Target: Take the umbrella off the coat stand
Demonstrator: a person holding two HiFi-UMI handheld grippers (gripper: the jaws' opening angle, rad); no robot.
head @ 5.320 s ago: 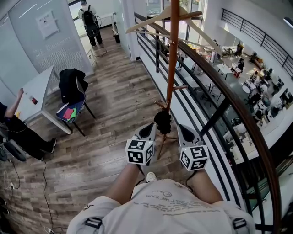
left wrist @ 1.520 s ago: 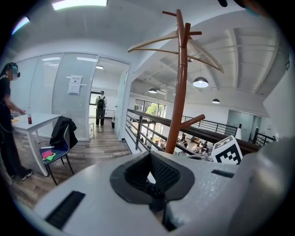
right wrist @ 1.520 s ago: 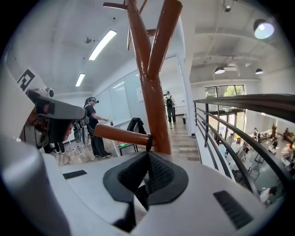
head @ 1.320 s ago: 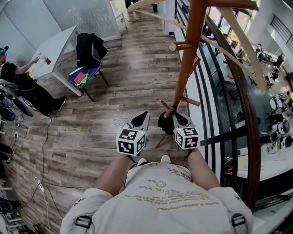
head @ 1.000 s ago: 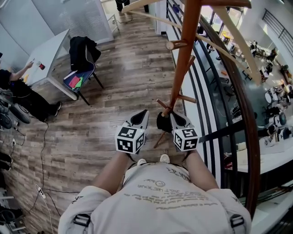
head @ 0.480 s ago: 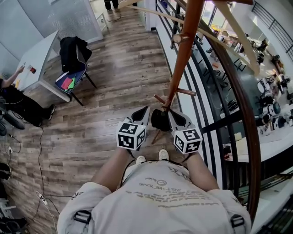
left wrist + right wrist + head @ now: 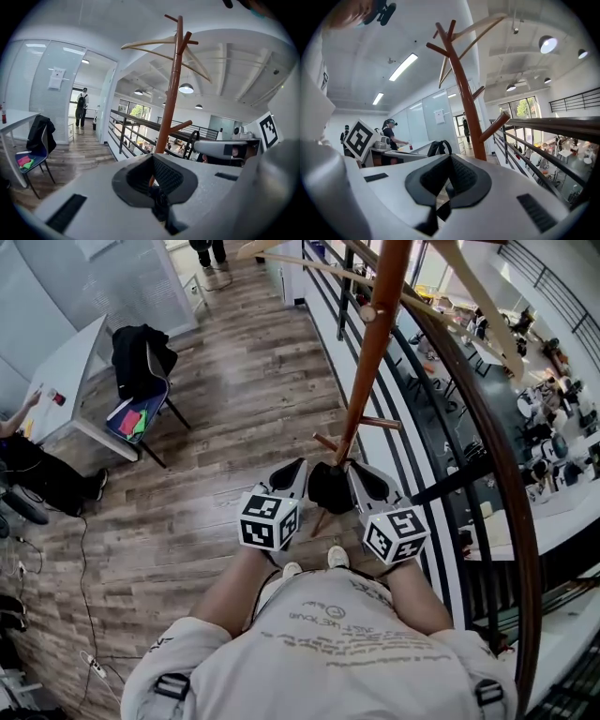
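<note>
Your left gripper (image 7: 296, 468) and right gripper (image 7: 353, 470) seem pressed shut, empty — nudge the umbrella (image 7: 329, 488) sideways and the coat stand (image 7: 368, 362) may tip.

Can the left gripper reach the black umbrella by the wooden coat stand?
Probably yes: the black folded umbrella sits right beside the left gripper, low by the brown wooden coat stand, nothing between them. Its jaws look shut.

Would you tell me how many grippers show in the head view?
2: the left gripper sits left of the black umbrella, and the right gripper sits right of it.
</note>
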